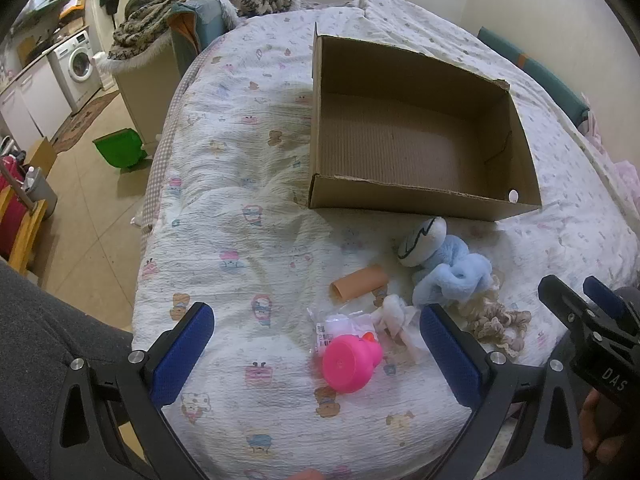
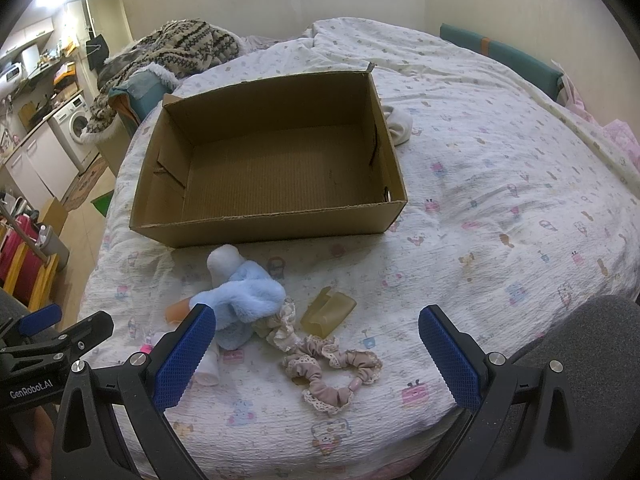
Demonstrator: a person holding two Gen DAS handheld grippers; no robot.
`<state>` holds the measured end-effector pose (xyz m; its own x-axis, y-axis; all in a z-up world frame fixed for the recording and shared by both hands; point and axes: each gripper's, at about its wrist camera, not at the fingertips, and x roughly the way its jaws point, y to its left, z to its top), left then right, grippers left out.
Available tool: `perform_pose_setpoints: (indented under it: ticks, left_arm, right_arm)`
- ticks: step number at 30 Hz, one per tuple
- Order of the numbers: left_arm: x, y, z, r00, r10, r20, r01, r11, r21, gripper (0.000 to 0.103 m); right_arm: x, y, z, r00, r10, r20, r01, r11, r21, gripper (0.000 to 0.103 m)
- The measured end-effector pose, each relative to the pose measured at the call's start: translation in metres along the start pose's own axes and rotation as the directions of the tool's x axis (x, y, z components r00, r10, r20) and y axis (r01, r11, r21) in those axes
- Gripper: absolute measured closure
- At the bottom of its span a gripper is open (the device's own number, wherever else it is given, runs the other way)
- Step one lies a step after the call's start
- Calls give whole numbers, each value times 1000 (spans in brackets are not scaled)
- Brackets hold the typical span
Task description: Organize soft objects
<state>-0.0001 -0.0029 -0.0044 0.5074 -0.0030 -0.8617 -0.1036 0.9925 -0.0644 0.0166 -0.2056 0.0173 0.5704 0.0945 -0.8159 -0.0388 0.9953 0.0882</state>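
The pale mauve, lace-edged fabric scrunchie [image 2: 336,368] lies on the bed quilt [image 2: 500,208] as a looped strand, its long axis running from about 10 o'clock to 4 o'clock in the right wrist view. It sits directly between the fingers of the right gripper [image 2: 318,360], whose blue pads are spread wide and hold nothing. A cream frilled scrunchie [image 2: 280,326] touches its upper end, and the fluffy light-blue plush piece [image 2: 244,300] lies just beyond that at 11 o'clock, against a white rolled sock [image 2: 224,266].

The open brown cardboard box [image 2: 256,220], empty inside, stands further off at 12 o'clock.

The left gripper [image 1: 316,360], also spread and empty, frames a bright pink plastic toy [image 1: 350,364] and a clear plastic packet [image 1: 340,326]; from it the mauve scrunchie lies off at 3 o'clock, past its right finger. So the right hand is probably the nearer and better aligned one.
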Motion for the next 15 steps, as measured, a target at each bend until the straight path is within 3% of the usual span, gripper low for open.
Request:
perform_pose_setpoints:
  ticks: [15]
  left_arm:
    - [0,0,0,1000,1,-1,-1,1000,1,0]
  right_arm:
    - [1,0,-1,1000,0,-1,0,1000,1,0]
